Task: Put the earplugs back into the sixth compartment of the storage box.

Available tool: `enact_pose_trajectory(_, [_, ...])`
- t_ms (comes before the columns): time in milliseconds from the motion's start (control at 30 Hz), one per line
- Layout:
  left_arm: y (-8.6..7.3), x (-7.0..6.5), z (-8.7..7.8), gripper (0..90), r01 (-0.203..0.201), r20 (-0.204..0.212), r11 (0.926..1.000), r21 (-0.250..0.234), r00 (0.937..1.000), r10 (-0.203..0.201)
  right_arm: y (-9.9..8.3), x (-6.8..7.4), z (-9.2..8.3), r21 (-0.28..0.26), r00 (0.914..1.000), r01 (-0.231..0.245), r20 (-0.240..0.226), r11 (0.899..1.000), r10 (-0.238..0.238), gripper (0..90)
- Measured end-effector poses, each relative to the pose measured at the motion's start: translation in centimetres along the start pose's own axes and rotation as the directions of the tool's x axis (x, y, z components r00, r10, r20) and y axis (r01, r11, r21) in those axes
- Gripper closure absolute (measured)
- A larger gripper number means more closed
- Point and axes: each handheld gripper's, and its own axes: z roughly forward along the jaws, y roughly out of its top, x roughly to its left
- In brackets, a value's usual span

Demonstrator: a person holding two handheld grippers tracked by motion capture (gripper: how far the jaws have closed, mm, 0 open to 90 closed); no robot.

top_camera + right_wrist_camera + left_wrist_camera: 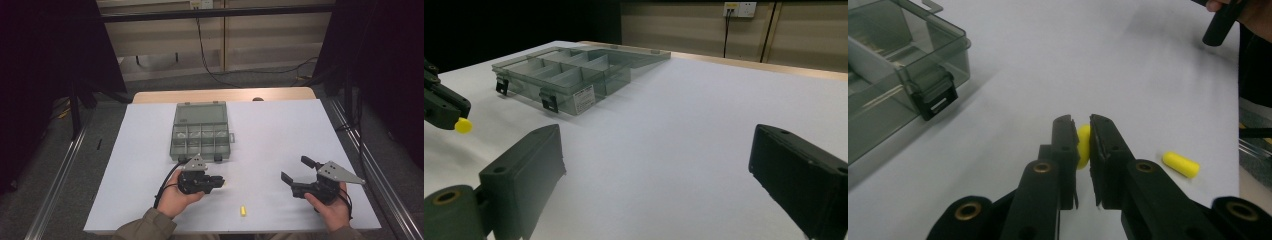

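1. Left gripper [1084, 145]: jaws drawn narrow and clamped on a small yellow plug [1083, 146], held clear of the white table [280, 130], between the compartment box [200, 131] and the table's near edge.
2. Right gripper [296, 172]: jaws spread wide, nothing between them, well apart from the box.
3. A second yellow plug [243, 211] lies loose on the table near the front edge.
4. Handling judgement: the plug looks light and soft, probably foam, though the view is too small to be sure. It should squash under the pads rather than slip.
5. Grip point: across the middle of the cylinder, as now; an end grip could let it pivot or pop out.
6. The box stands open, its lid laid back; its divided cells are narrow, so release low and centred over one cell.
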Motion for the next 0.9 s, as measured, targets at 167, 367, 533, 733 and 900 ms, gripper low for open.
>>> enact_pose_trajectory(167, [0.2, 0.4, -0.1, 81.9, 0.010, -0.012, 0.9999, -0.010, 0.9999, -0.010, 0.0, 0.0, 0.0, -0.002, 1.0000, -0.002, 0.000, 1.000, 0.002, 6.8])
enact_pose_trajectory(367, [0.4, 0.9, -0.4, 81.9, 0.025, -0.027, 0.9994, -0.023, 0.9993, -0.026, 0.0, 0.0, 0.0, -0.004, 1.0000, -0.001, -0.004, 1.000, 0.001, 6.8])
enact_pose_trajectory(533, [0.6, 1.4, -0.6, 81.9, 0.036, -0.045, 0.9989, -0.030, 0.9983, -0.037, 0.0, 0.0, -0.1, -0.006, 1.0000, -0.004, -0.003, 1.000, 0.004, 6.8])
enact_pose_trajectory(733, [1.2, 1.9, -0.9, 81.9, 0.033, -0.073, 0.9984, -0.045, 0.9967, -0.037, 0.0, 0.0, -0.1, -0.007, 1.0000, -0.002, -0.006, 1.000, 0.002, 6.8])
enact_pose_trajectory(900, [1.4, 2.5, -1.1, 81.9, 0.049, -0.085, 0.9972, -0.057, 0.9949, -0.053, 0.0, 0.0, -0.1, -0.008, 1.0000, -0.007, -0.004, 1.000, 0.007, 6.8])
